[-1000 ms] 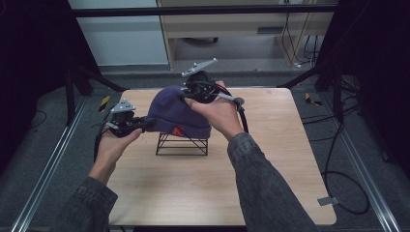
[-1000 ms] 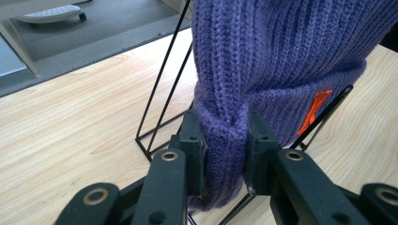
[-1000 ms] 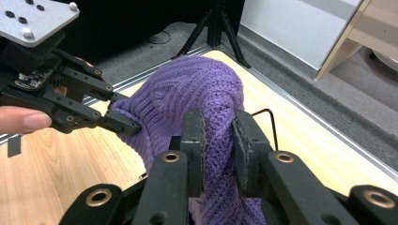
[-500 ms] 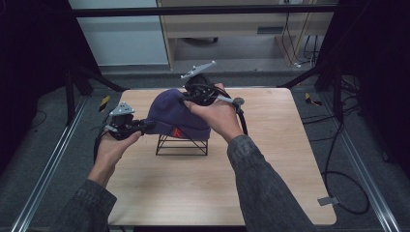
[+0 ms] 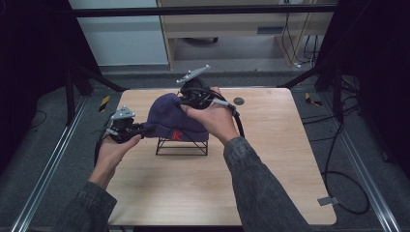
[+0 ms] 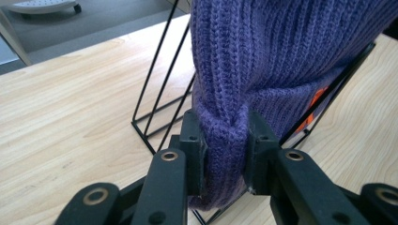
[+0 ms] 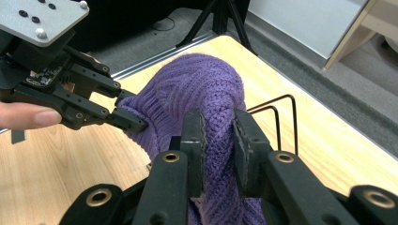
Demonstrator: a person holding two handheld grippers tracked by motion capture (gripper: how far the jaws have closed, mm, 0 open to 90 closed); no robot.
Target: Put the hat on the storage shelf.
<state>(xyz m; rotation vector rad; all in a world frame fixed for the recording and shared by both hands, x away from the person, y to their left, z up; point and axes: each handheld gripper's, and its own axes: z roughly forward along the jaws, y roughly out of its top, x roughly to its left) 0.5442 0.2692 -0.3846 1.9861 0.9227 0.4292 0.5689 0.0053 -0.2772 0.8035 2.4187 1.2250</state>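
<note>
While both hold: purple knit hat point(image 5: 175, 117) draped on wire stand point(image 5: 183, 146), table point(image 5: 270, 159).
Left gripper point(image 6: 224, 150): clamped on brim.
Right gripper point(image 7: 219, 140): pinching knit.
Tip: pull evenly, stand steady.

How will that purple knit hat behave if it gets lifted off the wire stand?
The hat will probably go floppy: its ribbed knit already bunches into folds where the left tongs and right tongs pinch it. It looks light and unlikely to slip. The thin wire stand might shift or tip.
</note>
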